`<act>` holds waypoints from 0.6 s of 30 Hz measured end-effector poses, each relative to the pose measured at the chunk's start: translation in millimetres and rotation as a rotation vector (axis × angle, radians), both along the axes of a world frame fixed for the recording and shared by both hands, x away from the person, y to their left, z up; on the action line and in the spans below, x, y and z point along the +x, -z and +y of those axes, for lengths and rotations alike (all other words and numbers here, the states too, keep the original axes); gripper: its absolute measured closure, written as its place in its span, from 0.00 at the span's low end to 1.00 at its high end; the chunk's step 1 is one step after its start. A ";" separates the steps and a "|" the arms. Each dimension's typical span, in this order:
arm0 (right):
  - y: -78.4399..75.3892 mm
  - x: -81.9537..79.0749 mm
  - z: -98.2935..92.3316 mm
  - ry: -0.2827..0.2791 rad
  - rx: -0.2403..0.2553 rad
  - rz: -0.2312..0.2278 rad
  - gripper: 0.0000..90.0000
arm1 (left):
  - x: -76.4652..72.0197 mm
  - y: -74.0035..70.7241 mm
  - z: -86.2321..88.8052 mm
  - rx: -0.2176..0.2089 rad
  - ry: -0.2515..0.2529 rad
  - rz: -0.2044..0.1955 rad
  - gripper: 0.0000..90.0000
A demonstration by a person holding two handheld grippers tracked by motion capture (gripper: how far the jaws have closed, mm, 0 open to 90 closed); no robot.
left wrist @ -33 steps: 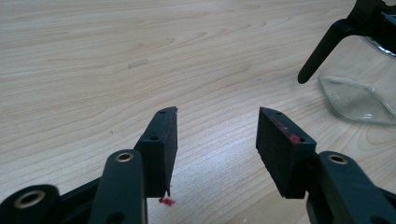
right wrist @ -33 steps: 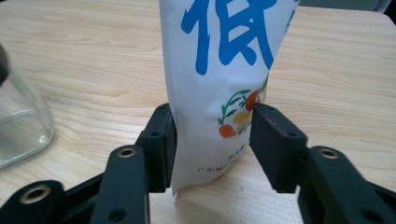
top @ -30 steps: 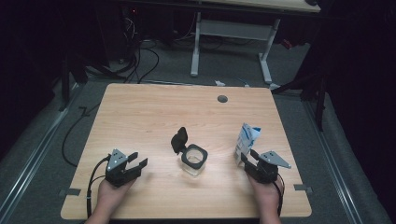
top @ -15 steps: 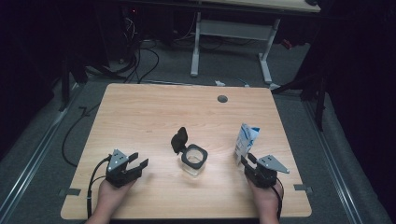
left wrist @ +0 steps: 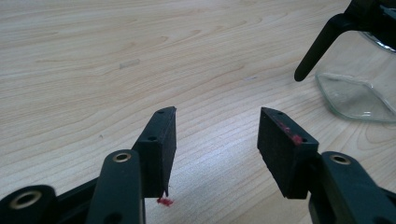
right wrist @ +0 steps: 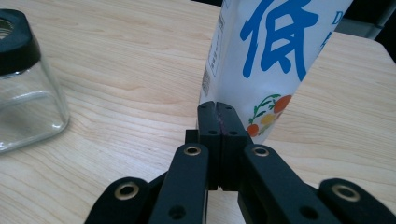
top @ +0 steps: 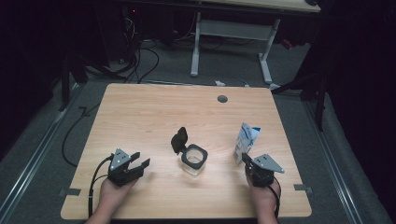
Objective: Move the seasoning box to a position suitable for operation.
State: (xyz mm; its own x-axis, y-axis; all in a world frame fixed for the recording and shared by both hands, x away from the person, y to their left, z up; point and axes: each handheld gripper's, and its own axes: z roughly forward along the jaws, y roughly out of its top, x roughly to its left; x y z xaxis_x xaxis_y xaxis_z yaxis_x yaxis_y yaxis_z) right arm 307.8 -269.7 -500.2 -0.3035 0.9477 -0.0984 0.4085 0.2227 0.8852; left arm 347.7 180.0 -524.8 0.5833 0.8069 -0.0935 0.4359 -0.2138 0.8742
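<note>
Wooden counter (top: 154, 107) is seen carrying an open-lidded glass jar (top: 193, 160) at its middle and an upright carton (top: 246, 139) just beyond the right tool (top: 246, 160). That tool's jaws have just been clenched on nothing, with the carton standing ungrasped in front of their tips, while the left tool (top: 140, 163) is held agape and empty. Nothing appears poured yet, so the work is judged barely begun.

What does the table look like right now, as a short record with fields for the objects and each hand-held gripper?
surface: wooden table
centre: glass jar, black lid flipped open
right side: upright white carton with blue print
left hand-held gripper: open, nothing between jaws
right hand-held gripper: jaws just closed, shut on nothing, carton right behind the tips
</note>
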 end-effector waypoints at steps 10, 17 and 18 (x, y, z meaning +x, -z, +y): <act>-2.0 -5.8 -20.5 0.027 0.002 0.005 1.00 | 1.3 -1.3 -1.7 0.000 0.005 0.000 0.53; -1.5 -2.7 -22.4 0.057 0.070 0.016 0.70 | 2.0 -3.2 2.1 0.001 0.003 -0.002 0.51; -1.2 -1.6 -21.9 0.064 0.074 0.016 0.66 | 2.1 -3.1 2.3 0.007 0.004 0.001 0.51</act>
